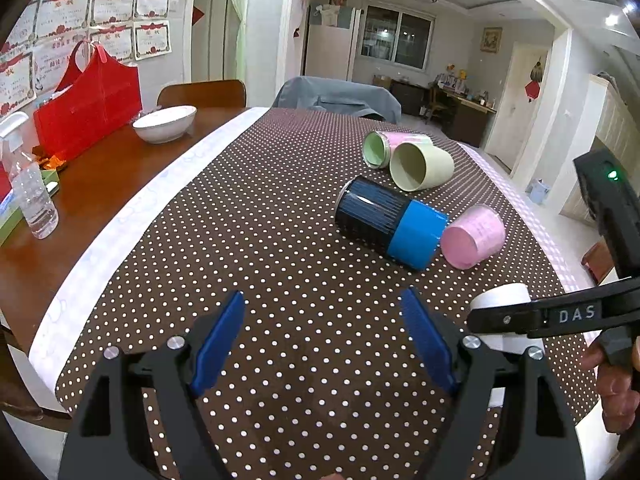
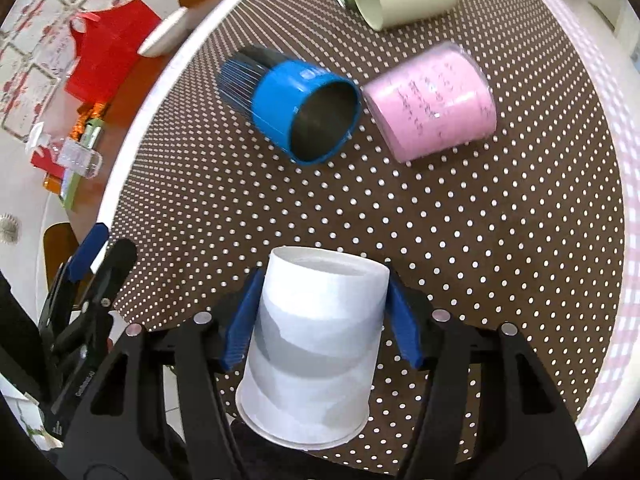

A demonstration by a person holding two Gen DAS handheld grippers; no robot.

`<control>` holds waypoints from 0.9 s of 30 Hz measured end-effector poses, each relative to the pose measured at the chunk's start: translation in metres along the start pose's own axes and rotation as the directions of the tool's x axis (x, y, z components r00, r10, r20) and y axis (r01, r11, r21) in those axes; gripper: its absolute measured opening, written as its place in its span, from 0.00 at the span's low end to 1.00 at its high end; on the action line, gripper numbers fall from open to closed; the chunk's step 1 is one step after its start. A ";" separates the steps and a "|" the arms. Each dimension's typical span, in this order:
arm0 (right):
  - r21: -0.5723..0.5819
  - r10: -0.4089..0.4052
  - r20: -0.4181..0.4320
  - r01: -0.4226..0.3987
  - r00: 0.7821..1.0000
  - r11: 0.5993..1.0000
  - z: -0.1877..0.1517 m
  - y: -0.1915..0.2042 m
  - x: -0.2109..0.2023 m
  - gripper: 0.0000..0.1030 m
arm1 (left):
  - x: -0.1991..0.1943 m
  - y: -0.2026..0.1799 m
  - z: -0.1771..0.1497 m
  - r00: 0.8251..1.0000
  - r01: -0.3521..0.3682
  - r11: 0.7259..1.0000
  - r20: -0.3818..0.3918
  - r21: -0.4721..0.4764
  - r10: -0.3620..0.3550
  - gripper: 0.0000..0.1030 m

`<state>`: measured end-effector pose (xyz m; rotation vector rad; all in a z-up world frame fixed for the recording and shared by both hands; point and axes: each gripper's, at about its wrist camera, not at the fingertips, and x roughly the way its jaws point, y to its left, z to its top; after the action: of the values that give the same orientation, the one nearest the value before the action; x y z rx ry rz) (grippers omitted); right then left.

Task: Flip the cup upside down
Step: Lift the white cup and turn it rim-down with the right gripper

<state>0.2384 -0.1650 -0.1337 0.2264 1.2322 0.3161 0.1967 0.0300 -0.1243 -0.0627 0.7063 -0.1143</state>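
Note:
My right gripper (image 2: 322,316) is shut on a white paper cup (image 2: 316,344), its blue pads pressing both sides; the cup's wide rim points toward the camera and its base points forward, away from it. In the left wrist view the same cup (image 1: 502,298) shows at the right, held in the right gripper's black jaws over the dotted cloth. My left gripper (image 1: 322,340) is open and empty above the cloth's near part.
On the brown dotted tablecloth (image 1: 260,240) lie a blue and black cup (image 1: 390,222), a pink cup (image 1: 474,236), a pale green cup (image 1: 420,166) and a pink jar (image 1: 380,148). A white bowl (image 1: 166,122), red bag (image 1: 88,108) and spray bottle (image 1: 28,184) stand at the left.

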 end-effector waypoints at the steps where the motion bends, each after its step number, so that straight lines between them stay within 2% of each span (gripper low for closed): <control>1: -0.003 0.007 0.014 -0.007 1.000 1.000 -0.002 0.000 -0.003 0.57 | -0.002 -0.002 0.000 1.000 -0.003 1.000 0.003 0.002 0.003 0.77; 6: -0.042 0.028 0.114 -0.023 0.993 0.999 -0.013 -0.009 -0.024 0.57 | -0.016 -0.007 -0.003 1.000 -0.017 1.000 0.024 0.000 0.017 0.77; 9: -0.100 0.038 0.218 -0.017 0.975 0.995 -0.024 -0.008 -0.045 0.57 | -0.022 -0.010 -0.006 0.999 -0.028 1.000 0.037 -0.002 0.028 0.77; 12: -0.156 0.037 0.338 0.017 0.941 0.988 -0.035 0.001 -0.062 0.57 | -0.031 -0.015 -0.008 0.998 -0.038 0.999 0.056 0.001 0.038 0.77; 13: -0.176 0.022 0.395 0.053 0.918 0.983 -0.041 0.003 -0.068 0.57 | -0.035 -0.018 -0.009 0.997 -0.042 0.999 0.066 0.005 0.041 0.77; 15: -0.194 -0.009 0.512 0.126 0.859 0.973 -0.054 0.006 -0.076 0.57 | -0.043 -0.021 -0.011 0.995 -0.044 0.999 0.086 0.006 0.043 0.77; 17: -0.196 -0.012 0.589 0.157 0.808 0.968 -0.062 0.008 -0.077 0.57 | -0.048 -0.023 -0.013 0.994 -0.045 0.999 0.096 0.003 0.044 0.77; 19: -0.194 -0.016 0.663 0.193 0.748 0.962 -0.075 0.005 -0.078 0.57 | -0.054 -0.026 -0.015 0.993 -0.055 0.998 0.107 0.007 0.053 0.77; 20: -0.187 -0.020 0.707 0.215 0.707 0.959 -0.082 0.005 -0.078 0.57 | -0.056 -0.028 -0.015 0.992 -0.058 0.998 0.112 0.009 0.057 0.77; 21: -0.182 -0.023 0.722 0.222 0.691 0.958 -0.082 0.007 -0.077 0.57 | -0.059 -0.030 -0.016 0.991 -0.063 0.998 0.119 0.012 0.061 0.77; 24: -0.157 -0.039 0.790 0.263 0.611 0.952 -0.094 0.007 -0.072 0.57 | -0.066 -0.035 -0.015 0.988 -0.074 0.997 0.135 0.020 0.070 0.77; 27: -0.139 -0.066 0.816 0.305 0.575 0.942 -0.100 0.009 -0.064 0.57 | -0.070 -0.038 -0.015 0.987 -0.080 0.996 0.144 0.025 0.076 0.77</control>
<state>0.1238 -0.1795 -0.1054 -0.0166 0.2748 0.1487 0.1306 0.0008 -0.0868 -0.0133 0.5624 -0.0450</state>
